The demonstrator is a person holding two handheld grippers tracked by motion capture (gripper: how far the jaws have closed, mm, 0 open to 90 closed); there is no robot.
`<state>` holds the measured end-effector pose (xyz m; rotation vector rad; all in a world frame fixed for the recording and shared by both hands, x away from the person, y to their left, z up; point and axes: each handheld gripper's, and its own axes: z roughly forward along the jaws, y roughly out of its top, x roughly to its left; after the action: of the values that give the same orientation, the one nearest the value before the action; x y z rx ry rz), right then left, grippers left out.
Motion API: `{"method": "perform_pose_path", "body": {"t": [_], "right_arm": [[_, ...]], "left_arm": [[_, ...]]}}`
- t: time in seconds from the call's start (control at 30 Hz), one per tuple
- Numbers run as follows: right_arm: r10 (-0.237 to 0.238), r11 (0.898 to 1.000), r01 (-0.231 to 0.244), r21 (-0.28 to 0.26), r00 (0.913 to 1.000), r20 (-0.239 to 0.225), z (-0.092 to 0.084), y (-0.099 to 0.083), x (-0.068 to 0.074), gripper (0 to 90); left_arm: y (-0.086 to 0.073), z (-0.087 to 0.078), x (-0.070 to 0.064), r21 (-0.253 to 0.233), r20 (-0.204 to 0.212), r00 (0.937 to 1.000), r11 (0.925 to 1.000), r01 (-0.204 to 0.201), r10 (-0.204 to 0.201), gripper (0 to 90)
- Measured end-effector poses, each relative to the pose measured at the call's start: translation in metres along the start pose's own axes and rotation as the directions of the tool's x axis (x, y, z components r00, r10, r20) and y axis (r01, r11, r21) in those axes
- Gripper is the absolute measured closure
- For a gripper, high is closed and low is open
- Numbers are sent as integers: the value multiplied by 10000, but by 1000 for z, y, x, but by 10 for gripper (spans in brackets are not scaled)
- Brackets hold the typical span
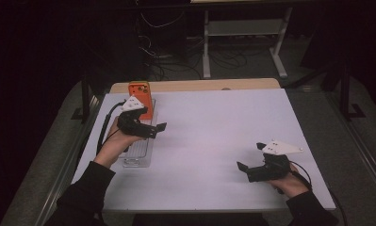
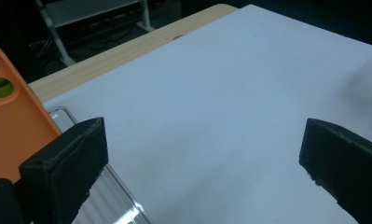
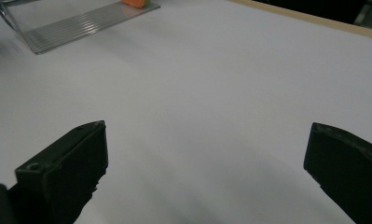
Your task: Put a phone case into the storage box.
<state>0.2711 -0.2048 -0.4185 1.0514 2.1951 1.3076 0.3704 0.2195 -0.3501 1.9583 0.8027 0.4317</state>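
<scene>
We note 2 hand-held grippers over a white surface (image 1: 209, 136). The left hand-held gripper (image 1: 158, 130) hangs above a clear ribbed tray (image 1: 137, 151) at the left side of the surface, with an orange case (image 1: 140, 96) (2 round greenish holes in it, seen from the left gripper view) standing at the tray's far end. The right hand-held gripper (image 1: 250, 156) sits well apart, near the right front corner.

The relation that matters: the orange case (image 2: 11, 126) lies just beside the left gripper's jaws, off to their left and behind them in the left gripper view, and the clear ribbed tray (image 2: 106, 200) runs under the left-hand jaw. We read the tray's long axis as running from the person's side toward the far edge. The left hand (image 1: 116, 141) is far the nearer of the 2; from the right gripper view the tray (image 3: 76, 23) lies at the far top-left, a sliver of orange beyond it.

Left hand-held gripper (image 2: 200, 163): jaws spread wide, nothing between them, aimed across bare surface to the right of the case. We cannot tell whether its left-hand jaw touches the tray. Right hand-held gripper (image 3: 204, 163): jaws likewise spread wide, empty, over bare surface.

Our judgement: any grasp of case or tray falls to the left gripper, which would need to turn left toward them.
</scene>
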Motion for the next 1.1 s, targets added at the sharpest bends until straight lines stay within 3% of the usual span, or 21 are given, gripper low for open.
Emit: {"method": "perform_pose_path", "body": {"t": [0.27, 0.9, 1.1], "right_arm": [[-99, 9999, 102, 122, 9996, -280, -1, 1, 2, 0], [-102, 9999, 104, 86, 9997, -232, -2, 2, 3, 0], [-211, 9998, 211, 36, 9996, -198, -3, 3, 3, 0]], "left_arm": [[-23, -17, -11, -150, 519, 9986, 9999, -39, 47, 6], [-64, -32, -24, 0, 1063, 9928, 9984, -559, 556, 4], [-74, -35, -25, 42, 1116, 9923, 9985, -551, 543, 5]]}}
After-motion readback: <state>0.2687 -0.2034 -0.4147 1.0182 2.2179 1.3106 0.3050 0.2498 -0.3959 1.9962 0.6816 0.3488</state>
